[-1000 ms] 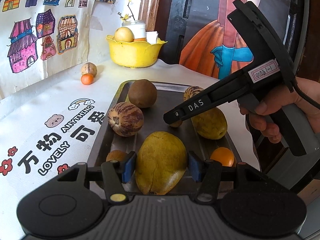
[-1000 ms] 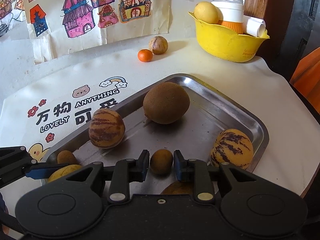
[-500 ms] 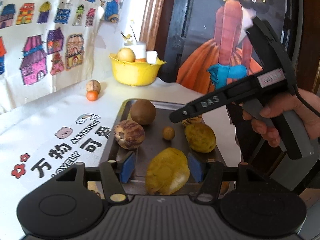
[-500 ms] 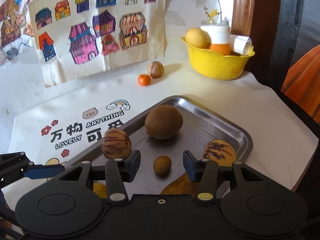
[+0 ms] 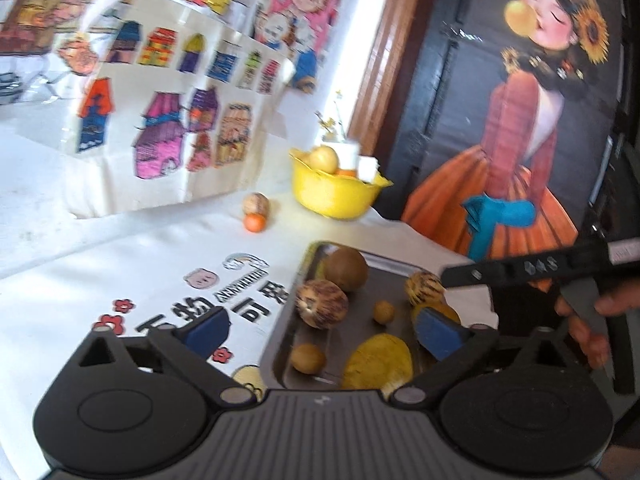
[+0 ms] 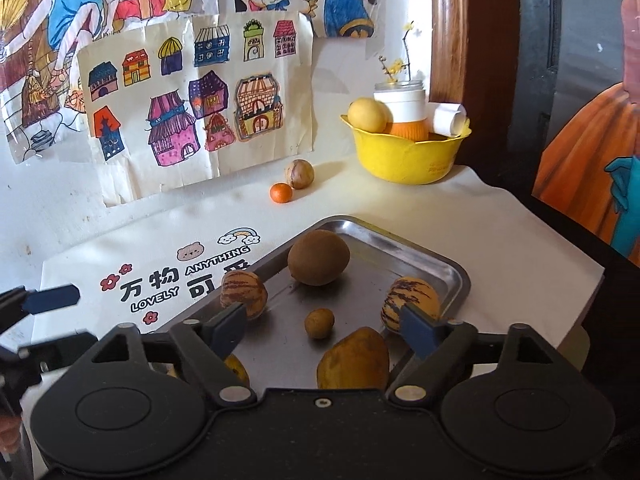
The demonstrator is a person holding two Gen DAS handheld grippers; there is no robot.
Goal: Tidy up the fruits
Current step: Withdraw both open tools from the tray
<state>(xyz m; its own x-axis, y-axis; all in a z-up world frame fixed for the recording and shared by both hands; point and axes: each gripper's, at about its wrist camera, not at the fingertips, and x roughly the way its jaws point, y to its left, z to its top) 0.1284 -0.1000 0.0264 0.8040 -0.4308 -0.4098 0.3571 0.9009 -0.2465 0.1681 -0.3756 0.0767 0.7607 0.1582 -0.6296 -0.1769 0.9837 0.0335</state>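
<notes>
Right wrist view shows the right gripper (image 6: 322, 326) spread wide and empty above the metal tray (image 6: 448, 270) at lower centre, where a small brown fruit (image 6: 319, 323) lies between striped fruits, while the left gripper (image 5: 320, 326) also gapes empty.

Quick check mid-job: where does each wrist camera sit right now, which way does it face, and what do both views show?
Left wrist: rides the open left gripper, above the tray's near left corner, facing the wall drawings; right gripper and the person's fingers show at right.
Right wrist: rides the open right gripper, over the tray's near edge, facing the yellow bowl; the left gripper's blue pad shows at left.
Shared: tray, big brown fruit, bowl, small orange.
</notes>
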